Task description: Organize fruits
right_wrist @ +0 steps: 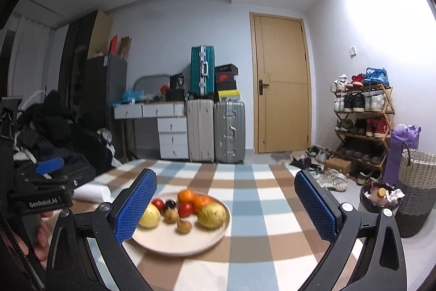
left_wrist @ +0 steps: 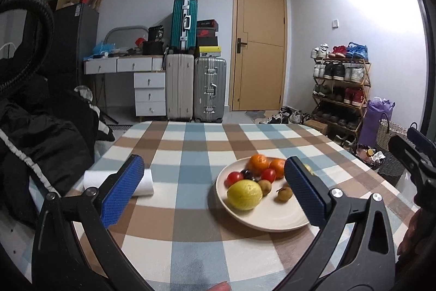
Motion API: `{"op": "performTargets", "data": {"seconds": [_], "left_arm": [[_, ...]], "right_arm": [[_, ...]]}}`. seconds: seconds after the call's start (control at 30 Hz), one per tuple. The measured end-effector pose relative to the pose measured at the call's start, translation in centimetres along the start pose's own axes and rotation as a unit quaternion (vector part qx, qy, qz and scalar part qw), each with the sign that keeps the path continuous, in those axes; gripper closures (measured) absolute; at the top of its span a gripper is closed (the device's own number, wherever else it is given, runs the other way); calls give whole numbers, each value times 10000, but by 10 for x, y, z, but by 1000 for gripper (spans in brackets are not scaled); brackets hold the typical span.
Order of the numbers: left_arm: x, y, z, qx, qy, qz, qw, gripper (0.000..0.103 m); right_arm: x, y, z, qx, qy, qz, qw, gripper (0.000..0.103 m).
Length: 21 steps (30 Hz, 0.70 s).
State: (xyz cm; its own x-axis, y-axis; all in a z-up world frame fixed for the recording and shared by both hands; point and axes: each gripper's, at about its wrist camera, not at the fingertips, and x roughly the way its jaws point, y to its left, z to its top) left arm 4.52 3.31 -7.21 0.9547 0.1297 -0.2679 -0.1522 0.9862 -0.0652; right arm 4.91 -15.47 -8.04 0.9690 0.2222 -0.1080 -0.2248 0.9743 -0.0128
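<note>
A cream plate (left_wrist: 272,218) on the checked tablecloth holds fruit: a yellow lemon (left_wrist: 244,194), two oranges (left_wrist: 259,162), two red tomatoes (left_wrist: 235,177), a dark round fruit (left_wrist: 248,174) and small brown fruits (left_wrist: 284,194). My left gripper (left_wrist: 214,160) is open above the table with nothing between its fingers, and its right finger (left_wrist: 305,192) overlaps the plate's right side. My right gripper (right_wrist: 225,173) is also open and holds nothing. Its left finger (right_wrist: 136,203) covers part of the plate (right_wrist: 174,244) and of one lemon (right_wrist: 150,216). A second lemon (right_wrist: 212,215) lies at the plate's right.
A white paper roll (left_wrist: 145,182) lies on the table left of the plate. Dark clothes (left_wrist: 41,132) are piled at the left. Past the table's far edge stand suitcases (left_wrist: 196,89), a shoe rack (left_wrist: 340,89), a woven basket (right_wrist: 417,182) and a small bin (right_wrist: 378,197).
</note>
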Motion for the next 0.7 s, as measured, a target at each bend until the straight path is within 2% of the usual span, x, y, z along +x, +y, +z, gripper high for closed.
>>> {"op": "performTargets", "data": {"seconds": [0.13, 0.3, 0.4, 0.53, 0.7], "left_arm": [[14, 1, -15, 101, 41, 46, 9999, 0], [29, -3, -19, 207, 283, 35, 9994, 0], [32, -6, -21, 263, 251, -34, 9993, 0], [35, -5, -21, 218, 273, -76, 9994, 0], [37, -8, -20, 260, 265, -90, 9993, 0]], "right_arm": [[12, -5, -13, 91, 252, -19, 9996, 0], [24, -9, -20, 131, 531, -4, 9985, 0], [46, -3, -25, 26, 1157, -21, 9933, 0], [40, 1, -27, -59, 948, 47, 9955, 0], [43, -1, -27, -42, 1011, -22, 9949, 0]]}}
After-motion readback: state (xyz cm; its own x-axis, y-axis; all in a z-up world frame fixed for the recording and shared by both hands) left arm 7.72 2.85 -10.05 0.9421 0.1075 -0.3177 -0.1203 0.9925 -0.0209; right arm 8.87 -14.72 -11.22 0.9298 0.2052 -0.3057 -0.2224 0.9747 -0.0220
